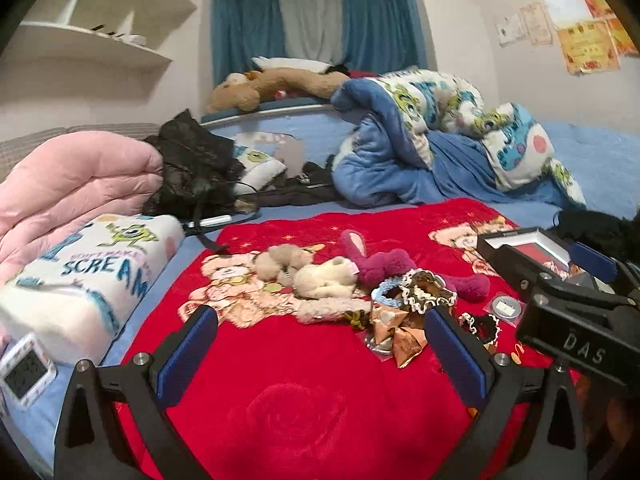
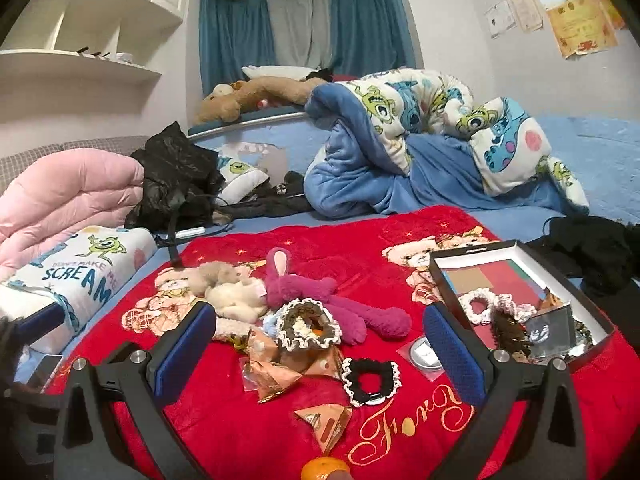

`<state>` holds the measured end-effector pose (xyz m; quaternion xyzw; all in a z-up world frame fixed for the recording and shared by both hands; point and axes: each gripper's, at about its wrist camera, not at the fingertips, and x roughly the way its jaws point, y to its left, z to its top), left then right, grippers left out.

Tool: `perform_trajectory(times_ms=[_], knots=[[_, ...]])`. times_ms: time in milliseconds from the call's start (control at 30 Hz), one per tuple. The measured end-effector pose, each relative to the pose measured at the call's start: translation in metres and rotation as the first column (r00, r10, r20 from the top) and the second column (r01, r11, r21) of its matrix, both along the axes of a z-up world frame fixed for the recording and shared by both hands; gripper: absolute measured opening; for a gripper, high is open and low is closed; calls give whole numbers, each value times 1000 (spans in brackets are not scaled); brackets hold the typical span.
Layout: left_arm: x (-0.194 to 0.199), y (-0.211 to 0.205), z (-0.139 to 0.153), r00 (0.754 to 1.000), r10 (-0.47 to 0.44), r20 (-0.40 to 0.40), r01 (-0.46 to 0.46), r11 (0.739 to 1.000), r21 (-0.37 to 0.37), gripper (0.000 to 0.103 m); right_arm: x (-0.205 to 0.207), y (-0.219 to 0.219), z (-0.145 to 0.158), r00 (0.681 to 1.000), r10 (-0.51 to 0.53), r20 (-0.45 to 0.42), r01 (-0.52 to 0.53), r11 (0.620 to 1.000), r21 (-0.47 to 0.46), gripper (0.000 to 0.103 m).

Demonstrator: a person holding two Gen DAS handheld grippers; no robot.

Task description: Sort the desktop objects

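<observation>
Centrally, a magenta plush bunny sprawls, long-limbed and fuzzy.

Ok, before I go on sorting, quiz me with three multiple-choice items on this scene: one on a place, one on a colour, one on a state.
1. Where does the black scrunchie with white trim lie?
A. inside the box
B. on the red blanket, outside the box
C. on the pink quilt

2. What colour is the long-eared plush rabbit?
A. magenta
B. green
C. white

3. How does the right gripper stand?
A. shut on a scrunchie
B. shut on nothing
C. open, holding nothing

Answers:
1 B: it rests on the red blanket, left of the box.
2 A: its fur is deep pink.
3 C: the blue pads stand wide apart with nothing between them.
</observation>
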<state>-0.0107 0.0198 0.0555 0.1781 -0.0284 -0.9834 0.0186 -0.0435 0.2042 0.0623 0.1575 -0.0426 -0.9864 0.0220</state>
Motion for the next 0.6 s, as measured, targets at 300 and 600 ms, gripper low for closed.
perform_trajectory(times_ms=[300, 600], knots=[[56, -12, -6, 999, 41, -23, -39, 995, 91, 103, 53, 1, -17, 996, -93, -3, 92, 972, 217, 103], [60, -15, -27, 997, 55, 47, -58, 996, 61, 103, 92, 9, -35, 997, -60, 42, 51, 979, 198, 103]])
